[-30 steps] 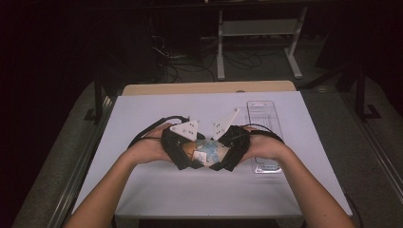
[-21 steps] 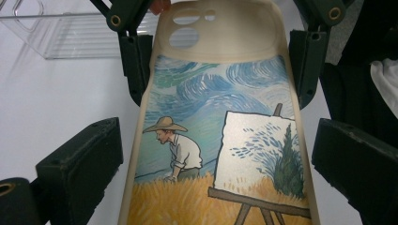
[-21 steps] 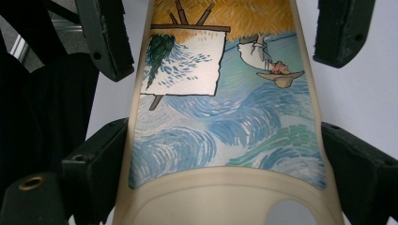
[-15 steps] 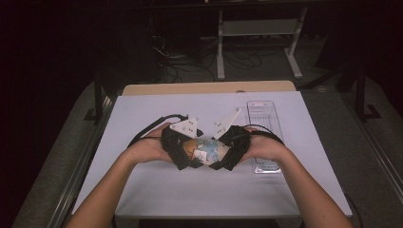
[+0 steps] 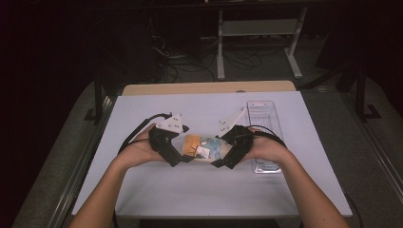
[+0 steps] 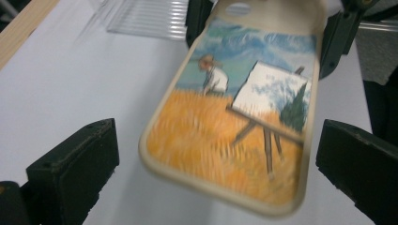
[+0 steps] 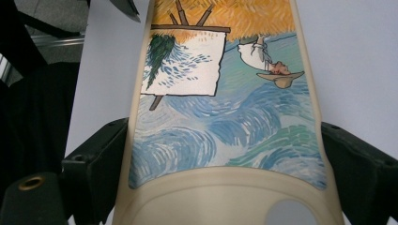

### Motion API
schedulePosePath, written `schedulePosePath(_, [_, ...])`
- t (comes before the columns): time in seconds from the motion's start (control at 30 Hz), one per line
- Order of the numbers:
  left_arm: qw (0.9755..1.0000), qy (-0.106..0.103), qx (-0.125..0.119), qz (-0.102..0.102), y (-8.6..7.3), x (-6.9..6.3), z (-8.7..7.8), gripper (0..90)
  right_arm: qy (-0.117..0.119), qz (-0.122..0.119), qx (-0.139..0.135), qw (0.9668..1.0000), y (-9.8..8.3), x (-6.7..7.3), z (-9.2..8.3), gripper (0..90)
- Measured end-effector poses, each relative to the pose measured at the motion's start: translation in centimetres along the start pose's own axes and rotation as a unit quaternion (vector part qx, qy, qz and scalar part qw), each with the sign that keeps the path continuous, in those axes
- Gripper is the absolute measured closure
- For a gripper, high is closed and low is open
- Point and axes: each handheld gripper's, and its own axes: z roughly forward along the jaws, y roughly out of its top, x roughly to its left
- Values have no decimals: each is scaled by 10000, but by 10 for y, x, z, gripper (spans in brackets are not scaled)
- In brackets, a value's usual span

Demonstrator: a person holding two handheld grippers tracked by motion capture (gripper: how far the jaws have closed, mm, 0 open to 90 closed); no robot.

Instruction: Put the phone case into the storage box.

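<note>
A cream-rimmed phone case (image 5: 202, 147) printed with a painter at an easel hangs just above the white table (image 5: 199, 194). My right gripper (image 5: 227, 159) is shut on its blue end, with the black jaws pressed on both long edges (image 7: 220, 173). My left gripper (image 5: 178, 159) faces it from the left. Its jaws have just been opening and stand wide apart (image 6: 220, 164). The orange end of the case (image 6: 225, 154) lies between them and touches neither pad. The right gripper's jaws (image 6: 265, 28) clamp the far end of the case.
A clear plastic tray (image 5: 263, 123) lies on the table just behind my right hand. A wooden strip (image 5: 204, 88) runs along the table's far edge. Beyond it are cables and a metal stand (image 5: 256, 42) on the dark floor.
My left gripper has let go of the case, opened wider and drawn back to the left. The right gripper still holds the case in about the same place.
</note>
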Motion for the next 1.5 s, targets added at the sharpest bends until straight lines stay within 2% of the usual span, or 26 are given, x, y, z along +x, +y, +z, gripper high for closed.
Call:
schedulePosePath(0.2, [9994,224,-57,-248,-18,0,-9,0,-171,128,-1,9998,-4,-1,0,99])
schedulePosePath(0.3, [9992,278,-74,-288,-24,-2,-11,0,-214,200,19,9996,-5,-1,0,99])
schedulePosePath(0.37, [9983,387,-108,-433,-33,-3,-14,0,-274,267,-1,9993,-6,-1,-1,99])
schedulePosePath(0.5, [9970,489,-153,-575,-42,-5,-15,0,-284,393,-49,9988,-8,-2,-1,99])
schedulePosePath(0.57, [9959,589,-179,-669,-48,-8,-15,0,-289,484,-18,9984,-8,-1,1,99])
schedulePosePath(0.67, [9939,755,-234,-773,-58,-11,-16,0,-392,480,85,9980,-8,0,4,99])
schedulePosePath(0.7, [9931,779,-261,-833,-61,-12,-16,0,-447,609,163,9970,-8,0,5,99])
schedulePosePath(0.8, [9914,874,-204,-952,-70,-14,-14,0,-460,646,182,9967,-10,0,7,99])
schedulePosePath(0.87, [9891,886,-259,-1146,-77,-18,-11,0,-482,767,226,9956,-13,0,10,99])
schedulePosePath(0.93, [9887,905,-265,-1164,-79,-19,-11,0,-480,800,218,9954,-15,0,10,99])
schedulePosePath(0.97, [9870,980,-312,-1233,-83,-21,-11,0,-482,908,210,9945,-16,1,11,99])
schedulePosePath(1.0, [9870,980,-312,-1233,-83,-21,-11,0,-482,908,210,9945,-16,1,11,99])
schedulePosePath(1.1, [9846,1062,-347,-1347,-88,-25,-10,0,-516,923,237,9941,-17,2,12,99])
schedulePosePath(1.13, [9850,1052,-276,-1338,-90,-26,-11,0,-519,945,246,9939,-17,3,12,98])
schedulePosePath(1.17, [9835,1058,-342,-1428,-92,-28,-9,0,-512,950,241,9939,-17,3,12,98])
schedulePosePath(1.27, [9839,1064,-319,-1397,-94,-29,-8,0,-515,1022,206,9932,-16,4,11,99])
schedulePosePath(1.33, [9831,1121,-288,-1415,-95,-30,-7,0,-531,1017,215,9932,-16,4,11,98])
schedulePosePath(1.37, [9822,1149,-296,-1456,-95,-30,-6,0,-524,988,188,9935,-16,4,11,98])
schedulePosePath(1.4, [9808,1209,-315,-1498,-95,-30,-5,0,-503,1121,219,9922,-15,7,12,99])
schedulePosePath(1.5, [9794,1281,-327,-1527,-95,-31,-5,0,-553,993,235,9932,-16,5,13,98])
